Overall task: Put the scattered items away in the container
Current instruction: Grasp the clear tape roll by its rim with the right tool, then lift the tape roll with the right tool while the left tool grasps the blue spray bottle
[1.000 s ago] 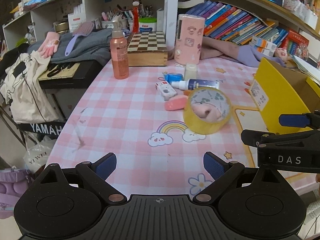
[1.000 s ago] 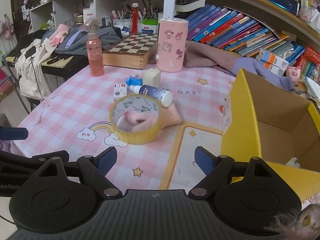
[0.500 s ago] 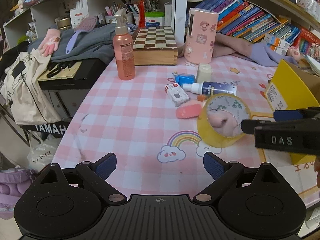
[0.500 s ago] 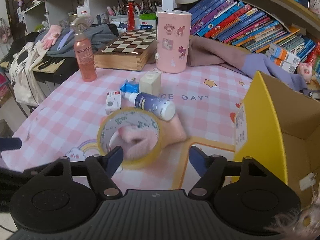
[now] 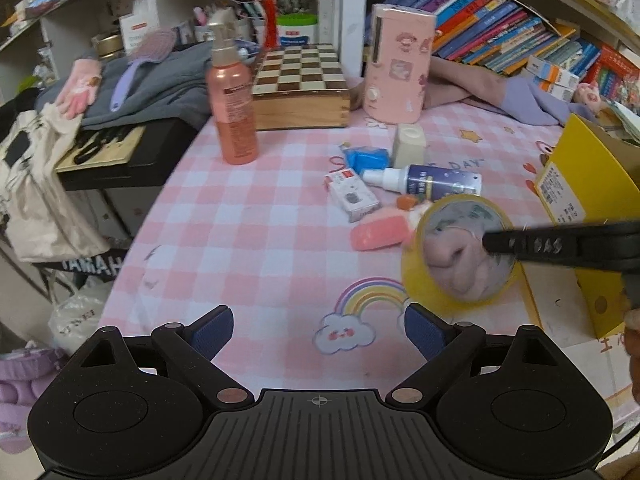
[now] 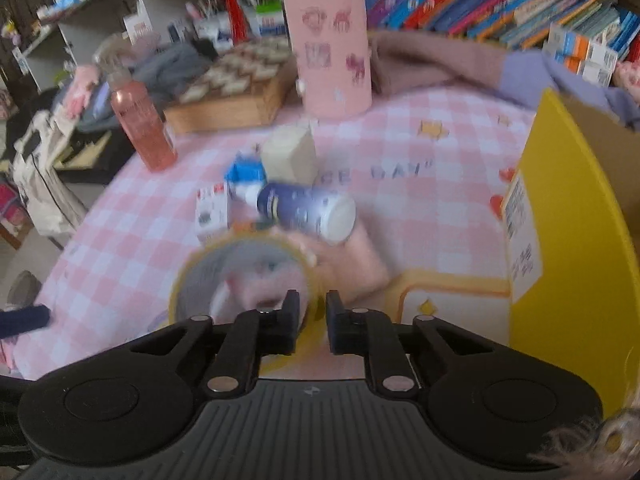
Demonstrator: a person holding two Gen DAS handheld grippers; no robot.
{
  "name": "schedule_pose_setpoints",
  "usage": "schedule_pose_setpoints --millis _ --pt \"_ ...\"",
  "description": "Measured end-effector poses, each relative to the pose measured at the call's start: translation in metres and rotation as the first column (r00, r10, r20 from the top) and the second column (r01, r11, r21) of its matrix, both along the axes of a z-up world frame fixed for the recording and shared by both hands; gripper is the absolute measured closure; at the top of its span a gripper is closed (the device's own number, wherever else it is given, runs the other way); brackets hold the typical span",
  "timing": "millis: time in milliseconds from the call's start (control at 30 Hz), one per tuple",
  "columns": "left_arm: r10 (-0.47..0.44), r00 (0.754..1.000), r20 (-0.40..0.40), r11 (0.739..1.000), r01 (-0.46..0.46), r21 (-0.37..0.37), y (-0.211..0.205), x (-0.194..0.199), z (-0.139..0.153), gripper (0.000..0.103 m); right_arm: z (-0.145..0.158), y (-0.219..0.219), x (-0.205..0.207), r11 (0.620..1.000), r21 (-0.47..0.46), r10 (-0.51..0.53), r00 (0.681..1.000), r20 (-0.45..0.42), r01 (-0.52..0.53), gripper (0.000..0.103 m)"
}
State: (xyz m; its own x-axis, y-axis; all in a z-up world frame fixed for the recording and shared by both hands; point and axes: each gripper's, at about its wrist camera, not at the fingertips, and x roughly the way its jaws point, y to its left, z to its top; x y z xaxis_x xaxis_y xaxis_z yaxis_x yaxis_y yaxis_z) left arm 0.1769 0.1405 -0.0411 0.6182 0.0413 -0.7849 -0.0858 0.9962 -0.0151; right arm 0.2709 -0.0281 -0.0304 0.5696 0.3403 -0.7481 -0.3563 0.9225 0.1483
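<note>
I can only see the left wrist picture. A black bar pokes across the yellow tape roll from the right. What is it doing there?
Observer: That bar is the right gripper. Its own camera shows its fingers shut on the wall of the tape roll, one inside the ring and one outside.
Operator: And the pink fluff inside the ring?
Observer: It is a pink cloth. It spreads out from under the roll toward the yellow box.
Operator: Is anything in that box?
Observer: I cannot tell. Only its brown cardboard inner wall shows, and its floor is out of frame.
</note>
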Motion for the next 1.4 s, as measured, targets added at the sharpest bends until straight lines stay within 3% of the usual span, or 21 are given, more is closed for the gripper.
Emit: schedule_pose_setpoints --millis 167,300,433,500,833,1000,1067,1133,1333,1400 --pt "-0.067 0.998 0.004 0.998 0.067 -0.002 -0.012 0.017 -0.004 0.01 0.022 -0.011 -0.003 1.0 -0.01 -0.018 0.992 0.121 0.019 0.095" --pt "-0.105 0.994 0.034 0.994 0.104 0.021 -0.017 0.032 -0.003 0.015 0.03 -0.02 -0.001 0.998 -0.038 -0.037 0.987 0.154 0.043 0.094" --pt "-0.144 0.988 0.046 0.988 0.142 0.056 -0.017 0.05 -0.005 0.027 0.038 -0.03 -0.004 0.997 -0.021 -0.066 0.979 0.192 0.071 0.094" --pt "-0.174 0.984 0.047 0.984 0.172 0.053 -0.019 0.059 -0.007 0.028 0.044 -0.035 -0.005 0.996 -0.002 -0.084 0.97 0.228 0.087 0.095" --pt "-0.375 0.921 0.105 0.924 0.363 0.121 -0.065 0.094 -0.004 0.028 0.068 -0.058 -0.002 0.98 0.058 -0.197 0.931 0.307 0.189 0.094" --pt "-0.386 0.906 0.176 0.921 0.367 0.129 -0.08 0.112 0.002 0.028 0.073 -0.067 -0.002 0.972 0.075 -0.235 0.915 0.328 0.223 0.094" --pt "-0.359 0.914 0.189 0.932 0.341 0.124 -0.085 0.123 0.0 0.031 0.075 -0.07 -0.002 0.968 0.083 -0.252 0.908 0.334 0.239 0.094" --pt "-0.315 0.934 0.167 0.948 0.301 0.106 -0.086 0.133 -0.006 0.052 0.077 -0.072 -0.001 0.965 0.089 -0.261 0.905 0.337 0.245 0.094" --pt "-0.177 0.978 0.111 0.984 0.171 0.057 -0.074 0.133 -0.01 0.058 0.074 -0.069 0.002 0.97 0.098 -0.243 0.918 0.314 0.223 0.094" --pt "-0.123 0.99 0.072 0.992 0.123 0.001 -0.062 0.128 -0.012 0.057 0.073 -0.066 0.002 0.973 0.102 -0.229 0.923 0.308 0.208 0.094"
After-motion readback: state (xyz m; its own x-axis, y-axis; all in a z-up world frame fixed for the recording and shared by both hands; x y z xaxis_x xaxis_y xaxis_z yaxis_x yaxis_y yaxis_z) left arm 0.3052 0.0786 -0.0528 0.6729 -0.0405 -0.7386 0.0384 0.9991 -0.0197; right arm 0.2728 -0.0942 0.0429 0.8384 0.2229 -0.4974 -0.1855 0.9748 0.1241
